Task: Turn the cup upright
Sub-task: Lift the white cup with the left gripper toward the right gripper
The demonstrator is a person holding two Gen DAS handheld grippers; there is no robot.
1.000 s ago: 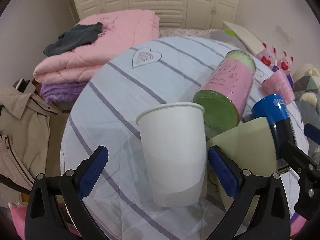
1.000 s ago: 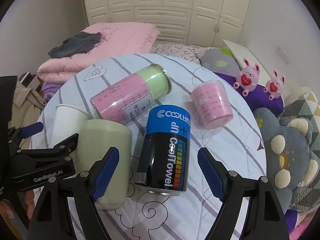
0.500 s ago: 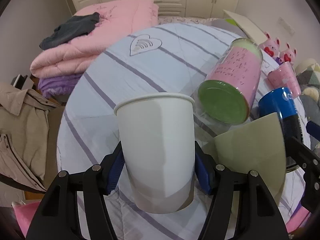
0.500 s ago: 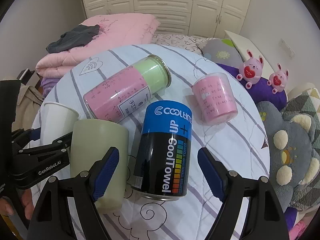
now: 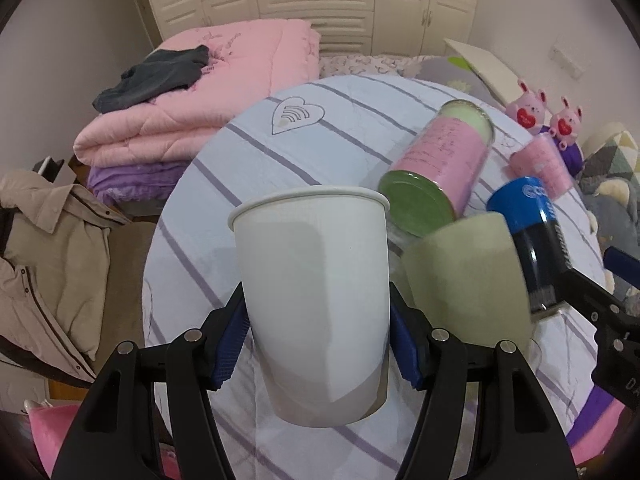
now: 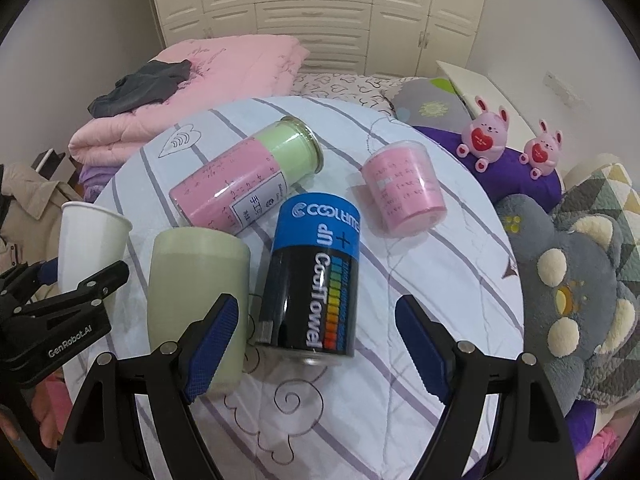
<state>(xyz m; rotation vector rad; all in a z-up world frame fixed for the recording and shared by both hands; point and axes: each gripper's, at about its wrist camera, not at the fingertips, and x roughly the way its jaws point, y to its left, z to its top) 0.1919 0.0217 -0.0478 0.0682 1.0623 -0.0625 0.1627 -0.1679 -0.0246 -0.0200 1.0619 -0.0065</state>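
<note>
My left gripper (image 5: 316, 344) is shut on a white paper cup (image 5: 316, 304), rim up, held above the round table's striped cloth (image 5: 248, 184). The cup also shows at the left in the right wrist view (image 6: 88, 240), with the left gripper's black body (image 6: 52, 324) below it. My right gripper (image 6: 316, 344) is open and empty, its jaws either side of a blue and black CoolTowel can (image 6: 316, 280). A pale green cup (image 6: 196, 300) stands mouth down beside the right gripper's left finger (image 6: 212, 340).
A pink and green canister (image 6: 244, 184) lies on its side behind the can. A pink cup (image 6: 404, 188) lies at the right. Folded pink quilts (image 5: 192, 92) are at the back left, plush toys (image 6: 568, 280) at the right, a beige jacket (image 5: 44, 256) at the left.
My left gripper has closed on the white paper cup and lifted it a little off the cloth. The right gripper stays open over the can.
</note>
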